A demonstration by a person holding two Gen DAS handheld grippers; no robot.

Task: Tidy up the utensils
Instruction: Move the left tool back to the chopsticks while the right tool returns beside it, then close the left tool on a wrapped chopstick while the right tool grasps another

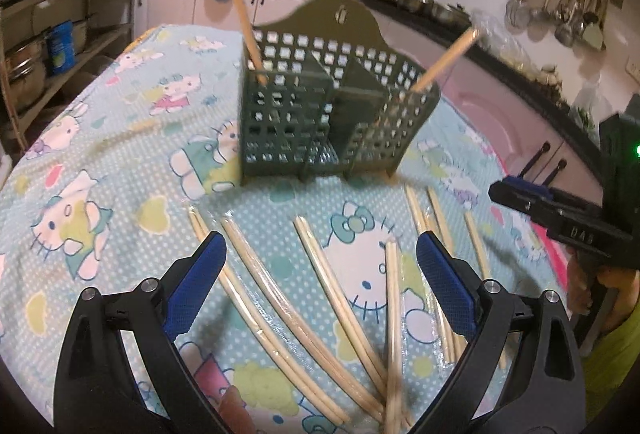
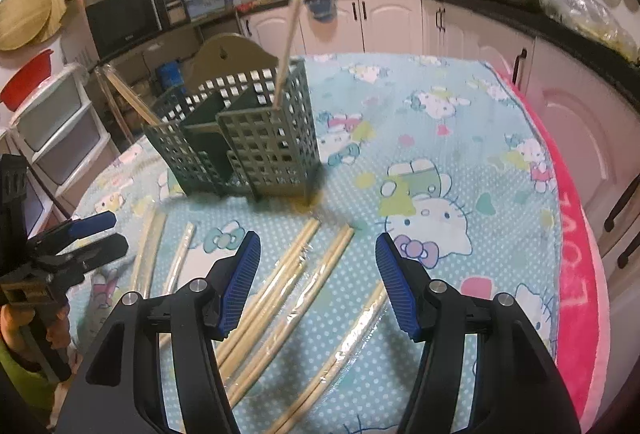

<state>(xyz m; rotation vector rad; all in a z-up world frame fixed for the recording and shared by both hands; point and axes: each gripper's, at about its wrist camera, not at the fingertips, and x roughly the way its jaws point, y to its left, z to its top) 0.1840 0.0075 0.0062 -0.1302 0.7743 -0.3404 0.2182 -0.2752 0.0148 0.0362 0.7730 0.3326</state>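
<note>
Both the left tongs (image 1: 320,266) and right tongs (image 2: 318,266) hang released over wrapped chopsticks (image 2: 280,290) scattered on the tabletop (image 2: 460,138). They probably lie loose awaiting sorting into the green holder (image 1: 320,114), which stands toward the tabletop's far edge and already has one in each end compartment.

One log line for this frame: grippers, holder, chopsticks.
left gripper: open, empty | right gripper: open, empty | green slotted plastic holder: upright, one stick in each end compartment | wrapped wooden chopstick pairs: loose on cartoon-cat cloth
</note>
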